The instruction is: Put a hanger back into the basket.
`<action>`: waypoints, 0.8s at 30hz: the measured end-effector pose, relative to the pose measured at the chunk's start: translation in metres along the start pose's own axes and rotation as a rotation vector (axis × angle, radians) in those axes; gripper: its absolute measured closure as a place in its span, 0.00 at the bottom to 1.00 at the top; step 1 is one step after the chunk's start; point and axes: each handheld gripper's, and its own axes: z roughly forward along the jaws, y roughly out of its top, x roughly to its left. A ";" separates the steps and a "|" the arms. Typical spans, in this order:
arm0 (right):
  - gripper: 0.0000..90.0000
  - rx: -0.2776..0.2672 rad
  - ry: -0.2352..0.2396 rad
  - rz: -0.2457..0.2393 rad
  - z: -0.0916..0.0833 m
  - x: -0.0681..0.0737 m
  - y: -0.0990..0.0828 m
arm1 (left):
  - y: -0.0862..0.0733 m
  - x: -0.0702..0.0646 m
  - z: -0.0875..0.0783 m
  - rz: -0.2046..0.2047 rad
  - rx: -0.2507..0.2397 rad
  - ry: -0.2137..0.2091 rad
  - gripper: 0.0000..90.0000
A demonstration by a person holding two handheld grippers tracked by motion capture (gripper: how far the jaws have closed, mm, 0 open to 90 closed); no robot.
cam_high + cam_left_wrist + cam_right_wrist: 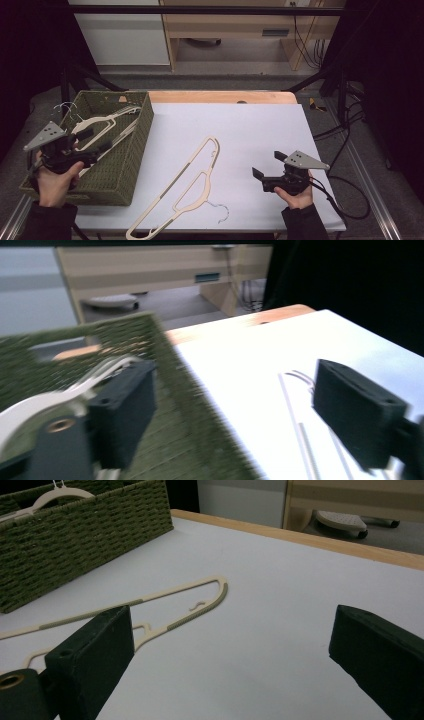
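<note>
Left gripper [92, 141]: hovered over the near end of the green wicker basket [131, 155], jaws spread wide with nothing between them.
Basket hangers [102, 125]: cream, piled inside the basket just beyond the left gripper's jaws, not touching them; one curved arm showed beside the left-hand jaw in the left gripper view.
Right gripper [268, 165]: held low over the white table [260, 130] at the near right, jaws spread, empty.
Table hanger [187, 187]: lay flat on the table between the two grippers, well apart from both, wire hook toward the near edge.
Count, hangers: one on the table; at least two in the basket, exact number could not be told.
Count, baskets: one.
Count, grippers: two.
</note>
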 end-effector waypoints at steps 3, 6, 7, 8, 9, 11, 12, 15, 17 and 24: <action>0.05 -0.012 0.008 0.010 0.000 0.003 0.002 | 0.000 -0.019 0.005 0.027 -0.021 -0.035 0.13; 0.05 -0.009 0.013 0.005 0.001 0.006 0.003 | -0.002 -0.035 0.011 0.038 -0.034 -0.068 0.11; 0.05 -0.009 0.016 0.005 0.002 0.008 0.003 | -0.003 -0.041 0.012 0.041 -0.037 -0.078 0.11; 0.05 -0.008 0.020 -0.002 0.002 0.008 0.003 | -0.005 -0.045 0.014 0.048 -0.034 -0.087 0.11; 0.05 -0.008 0.020 0.006 0.003 0.009 0.003 | -0.006 -0.050 0.016 0.047 -0.031 -0.097 0.10; 0.05 -0.004 0.028 0.001 0.003 0.011 0.004 | -0.010 -0.059 0.021 0.051 -0.020 -0.119 0.10; 0.05 -0.002 0.031 -0.005 0.004 0.012 0.004 | -0.012 -0.063 0.023 0.052 -0.013 -0.127 0.10; 0.04 0.002 0.039 -0.014 0.005 0.016 0.004 | -0.019 -0.076 0.028 0.068 0.001 -0.154 0.10; 0.04 0.008 0.047 -0.019 0.006 0.018 0.004 | -0.024 -0.083 0.031 0.077 0.017 -0.167 0.10; 0.05 0.037 0.064 -0.037 0.013 0.027 0.004 | -0.042 -0.102 0.045 0.096 0.066 -0.223 0.10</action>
